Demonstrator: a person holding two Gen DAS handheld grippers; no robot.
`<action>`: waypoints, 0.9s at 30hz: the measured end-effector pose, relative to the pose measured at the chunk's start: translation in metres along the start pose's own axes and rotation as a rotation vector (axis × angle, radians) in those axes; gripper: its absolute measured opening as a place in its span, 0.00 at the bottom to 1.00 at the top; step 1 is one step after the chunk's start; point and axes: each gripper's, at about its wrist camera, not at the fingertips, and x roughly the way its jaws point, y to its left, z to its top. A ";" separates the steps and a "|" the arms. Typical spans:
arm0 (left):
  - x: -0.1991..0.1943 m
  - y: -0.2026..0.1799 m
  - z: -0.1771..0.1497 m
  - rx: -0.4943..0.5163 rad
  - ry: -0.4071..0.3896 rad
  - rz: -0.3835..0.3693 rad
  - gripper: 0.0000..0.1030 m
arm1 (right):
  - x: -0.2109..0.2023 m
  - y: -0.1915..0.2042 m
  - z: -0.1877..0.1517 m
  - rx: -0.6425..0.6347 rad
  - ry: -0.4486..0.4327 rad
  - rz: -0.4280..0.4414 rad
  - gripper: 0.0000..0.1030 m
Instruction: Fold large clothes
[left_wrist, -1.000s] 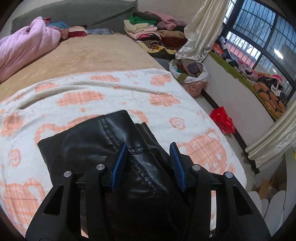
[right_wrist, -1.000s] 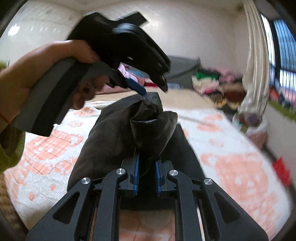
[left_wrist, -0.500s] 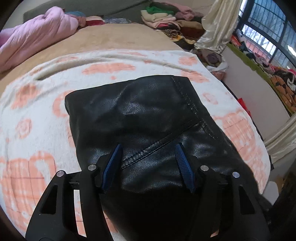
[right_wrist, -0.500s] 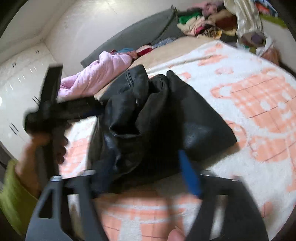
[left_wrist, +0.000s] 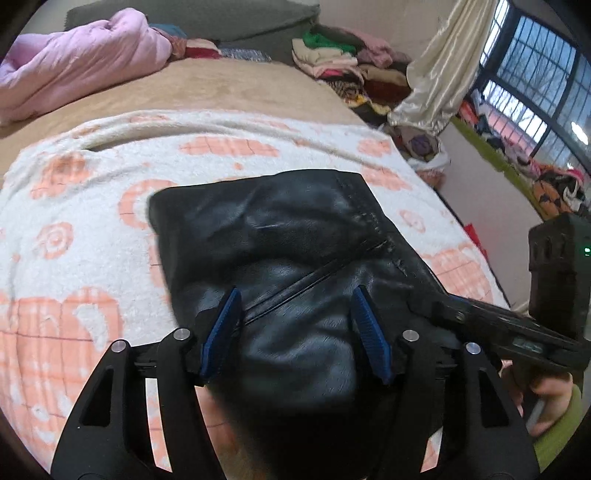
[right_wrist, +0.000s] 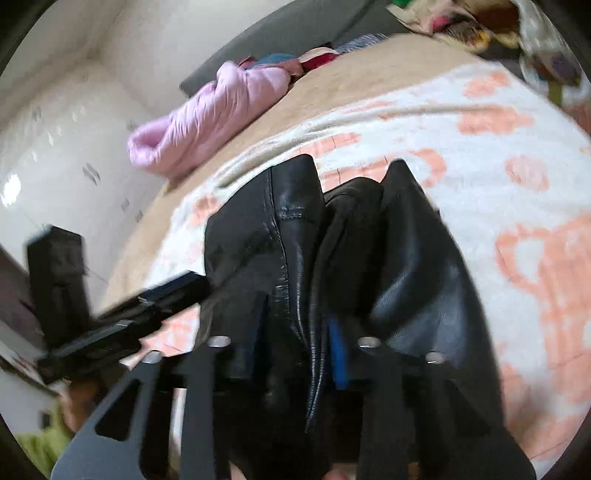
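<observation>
A black leather garment (left_wrist: 280, 236) lies folded on a white blanket with orange prints (left_wrist: 81, 206); it also shows in the right wrist view (right_wrist: 369, 258). My left gripper (left_wrist: 295, 328) is open, its blue pads (left_wrist: 221, 332) spread over the near part of the leather. My right gripper (right_wrist: 299, 347) is open low over the same garment, with leather bunched between its fingers. The right gripper's body enters the left wrist view at the right edge (left_wrist: 517, 332). The left gripper shows at the left of the right wrist view (right_wrist: 122, 314).
A pink quilt (left_wrist: 74, 66) lies at the bed's far left. Stacks of folded clothes (left_wrist: 347, 62) sit at the far end. A cream curtain (left_wrist: 443, 62) and window are at right, with a basket of clothes (left_wrist: 424, 147) on the floor beside the bed.
The right gripper opened and let go of the bunched leather, then dropped low over the garment. The garment was laid over flat. The left gripper stayed open above it.
</observation>
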 end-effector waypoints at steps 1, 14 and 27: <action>-0.007 0.004 -0.002 -0.009 -0.016 0.003 0.57 | -0.007 0.007 0.003 -0.042 -0.019 -0.004 0.21; 0.013 0.003 -0.019 -0.064 0.088 -0.037 0.73 | -0.031 -0.069 -0.004 0.025 -0.091 -0.027 0.19; 0.035 -0.023 -0.029 -0.021 0.122 -0.011 0.81 | -0.054 -0.083 -0.040 0.048 -0.152 -0.115 0.72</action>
